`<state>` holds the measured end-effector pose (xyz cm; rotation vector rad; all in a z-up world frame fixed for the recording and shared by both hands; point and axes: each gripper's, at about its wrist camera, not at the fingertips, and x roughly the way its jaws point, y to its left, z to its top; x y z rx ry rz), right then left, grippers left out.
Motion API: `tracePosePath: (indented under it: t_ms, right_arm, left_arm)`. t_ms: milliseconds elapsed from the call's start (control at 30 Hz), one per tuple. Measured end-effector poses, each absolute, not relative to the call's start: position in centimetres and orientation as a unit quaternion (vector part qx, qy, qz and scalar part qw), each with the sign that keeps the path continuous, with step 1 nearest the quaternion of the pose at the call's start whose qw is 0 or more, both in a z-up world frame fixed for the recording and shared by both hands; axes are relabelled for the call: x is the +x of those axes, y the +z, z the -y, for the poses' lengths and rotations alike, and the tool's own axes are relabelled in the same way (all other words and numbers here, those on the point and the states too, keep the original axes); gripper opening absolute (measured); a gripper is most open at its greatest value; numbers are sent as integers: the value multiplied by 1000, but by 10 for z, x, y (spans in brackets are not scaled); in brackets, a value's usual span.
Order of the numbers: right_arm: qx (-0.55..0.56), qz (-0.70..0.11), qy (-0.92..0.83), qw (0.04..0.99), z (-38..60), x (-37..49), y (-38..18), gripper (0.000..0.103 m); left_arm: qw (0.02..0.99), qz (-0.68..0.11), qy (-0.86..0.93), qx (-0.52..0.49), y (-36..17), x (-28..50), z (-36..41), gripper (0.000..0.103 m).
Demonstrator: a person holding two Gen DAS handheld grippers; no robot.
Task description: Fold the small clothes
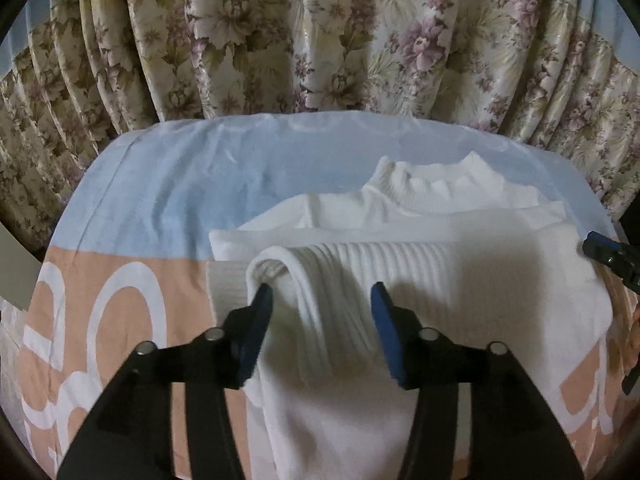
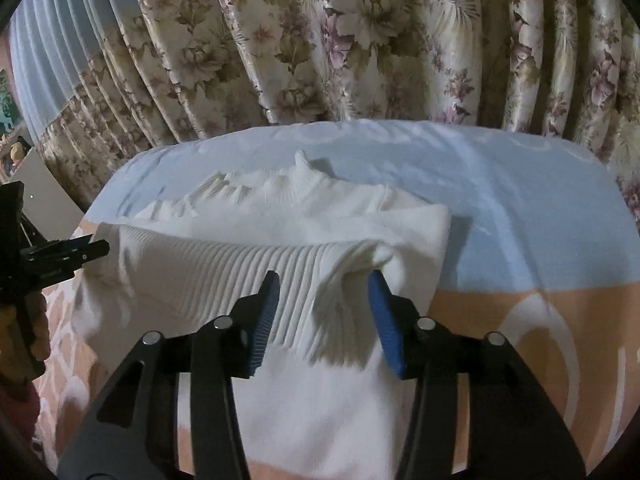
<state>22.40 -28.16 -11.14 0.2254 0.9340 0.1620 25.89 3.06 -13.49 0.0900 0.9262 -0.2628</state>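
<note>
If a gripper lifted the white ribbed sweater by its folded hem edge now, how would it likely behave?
Probably floppy: the white ribbed sweater already sags into soft rolls between the left gripper fingers. It would likely unfold, since its layers lie loose. The ribbed knit looks grippy rather than slippery, and fairly light.

Both views are dim and flat, with a cool bluish cast and soft grain. The white sweater (image 1: 440, 272) is the brightest area, nearly washed out in its folds. The left tongs (image 1: 320, 300) and right tongs (image 2: 324, 292) throw blurred shadows onto it. The floral curtain (image 1: 320, 40) bows strongly under fisheye distortion, and black vignette fills all 4 corners. Detail softens toward the edges.
</note>
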Motion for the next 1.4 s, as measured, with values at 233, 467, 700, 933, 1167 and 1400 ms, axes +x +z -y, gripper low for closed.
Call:
tracePosePath:
  t_ms: [233,467,700,933,1167,1400]
  right_arm:
    - [69,-497,86,861,254,221,-134,11]
    - [55,-439,85,893,252,230,-112,8]
    - [76,-414,69,905,264,284,-101,8]
    - [65,-462,45,883,267,327,-131,14]
    - [56,-445,56,892,265,304,-113,42]
    - [45,-440,53,895,265,249,-102,48]
  left_arm:
    - [875,-457,-139,77,-143,250,-15,14]
    - [882,-439,-146,84,-133,261,-10,7]
    - [889,-436,-134,53,-128,320,-10,7]
    - [871,-478,-113,4,-150,364,-22,10]
    - [889,-442,-112,42,-131,325,-21,59]
    - [895,-433,-100,38,-123,274,-48,59]
